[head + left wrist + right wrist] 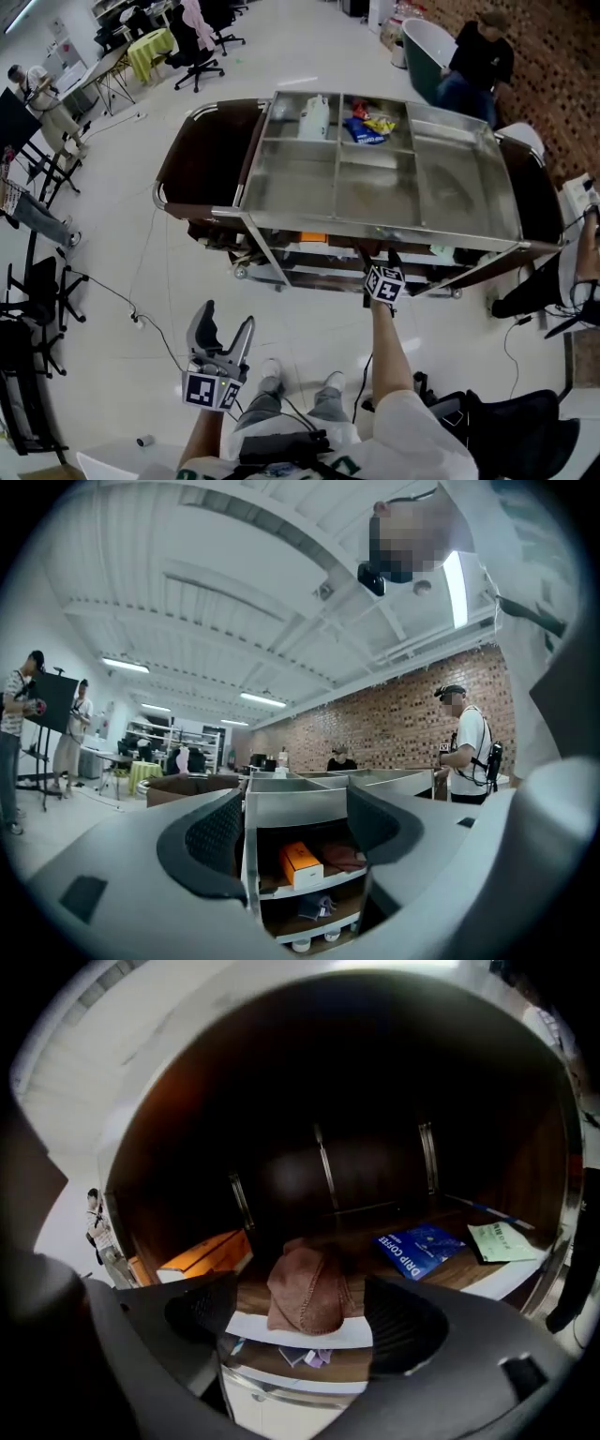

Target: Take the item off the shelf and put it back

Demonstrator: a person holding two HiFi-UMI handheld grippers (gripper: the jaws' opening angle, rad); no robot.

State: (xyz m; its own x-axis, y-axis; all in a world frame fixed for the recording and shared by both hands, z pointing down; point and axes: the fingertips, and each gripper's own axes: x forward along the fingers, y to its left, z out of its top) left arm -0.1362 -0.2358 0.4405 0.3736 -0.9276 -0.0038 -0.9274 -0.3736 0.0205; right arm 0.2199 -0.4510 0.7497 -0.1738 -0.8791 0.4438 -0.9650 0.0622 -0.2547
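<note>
A brown knitted cloth [306, 1290] lies on the front edge of the cart's upper shelf [441, 1274], slightly overhanging it. My right gripper [302, 1324] is open just in front of it; the cloth sits between the jaws, and neither pad touches it. In the head view the right gripper [377, 258] reaches under the steel cart top [375, 228]. My left gripper [227, 333] is held low near my knee, open and empty. In its own view the left gripper [295, 832] points at the cart, where the cloth [343, 857] shows beside an orange box [302, 862].
On the same shelf are an orange box [195, 1252] at the left, a blue coffee packet [419, 1249] and a green paper [502, 1239] at the right. The cart top holds a white bottle [316, 117] and snack packets [367, 127]. A person [478, 61] sits behind the cart.
</note>
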